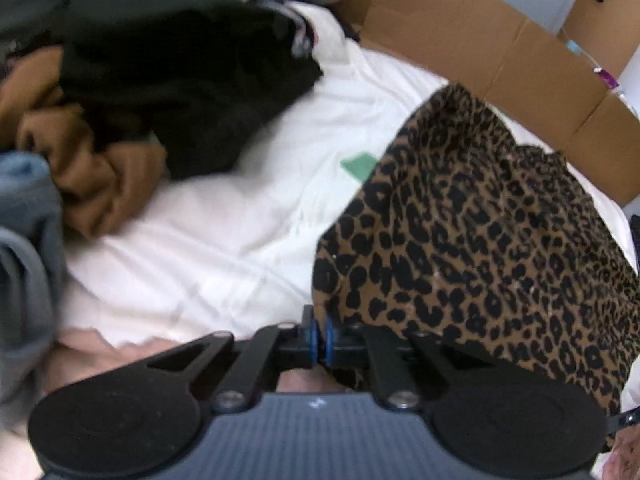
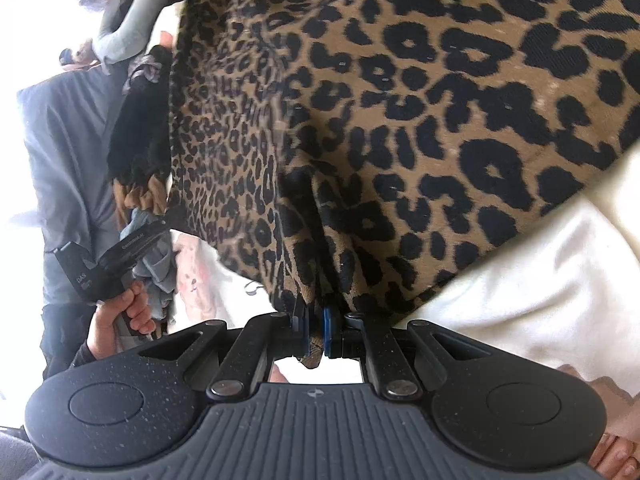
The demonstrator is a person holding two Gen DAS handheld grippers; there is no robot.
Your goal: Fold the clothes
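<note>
Both pairs of jaws are closed tight on the leopard-print cloth [image 1: 472, 240]: the left gripper [image 1: 324, 338] pinches its near edge, and the right gripper [image 2: 316, 330] pinches a fold of it. From the jaws the spotted cloth spreads away over the white bed sheet [image 1: 224, 232], on the right side of the left view, with a brown cardboard box [image 1: 480, 36] just behind it. Far to the left lies a pile of other clothes, black [image 1: 192, 80], tan [image 1: 96, 184] and grey-blue [image 1: 24, 216], and the person's hand [image 2: 120, 314] shows in the right view.
</note>
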